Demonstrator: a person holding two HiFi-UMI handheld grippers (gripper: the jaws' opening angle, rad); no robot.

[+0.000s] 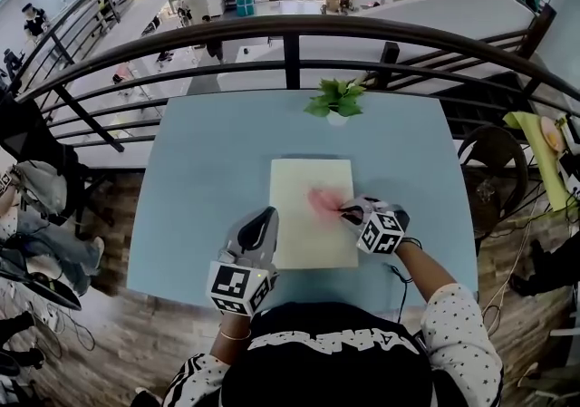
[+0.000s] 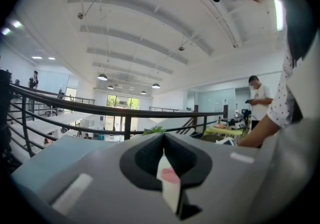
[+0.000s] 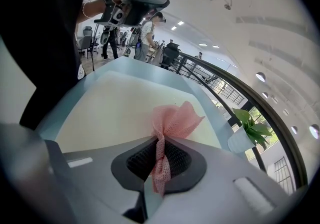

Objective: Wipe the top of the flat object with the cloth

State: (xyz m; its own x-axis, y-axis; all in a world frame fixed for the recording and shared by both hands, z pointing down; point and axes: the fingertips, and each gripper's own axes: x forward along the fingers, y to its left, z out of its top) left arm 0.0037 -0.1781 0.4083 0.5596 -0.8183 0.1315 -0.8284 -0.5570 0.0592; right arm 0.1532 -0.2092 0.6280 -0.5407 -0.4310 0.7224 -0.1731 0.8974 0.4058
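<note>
We find the table (image 1: pixel 199 179) open on the left and beyond the board (image 1: pixel 306 180). At its far edge a potted plant (image 1: pixel 336 100) stands in the way, the railing (image 1: pixel 292 59) close behind. The left gripper (image 1: pixel 266 215), it seems, rests on the board's near-left edge.

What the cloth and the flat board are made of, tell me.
Cloth: pink open-mesh woven fabric, matte; holes show and it bunches softly in the right claw. Flat board: pale cream, smooth, matte, thin sheet; possibly plastic or card, unclear.

pink mesh cloth (image 1: pixel 322 201) lies on cream board (image 1: pixel 304 180).
</note>
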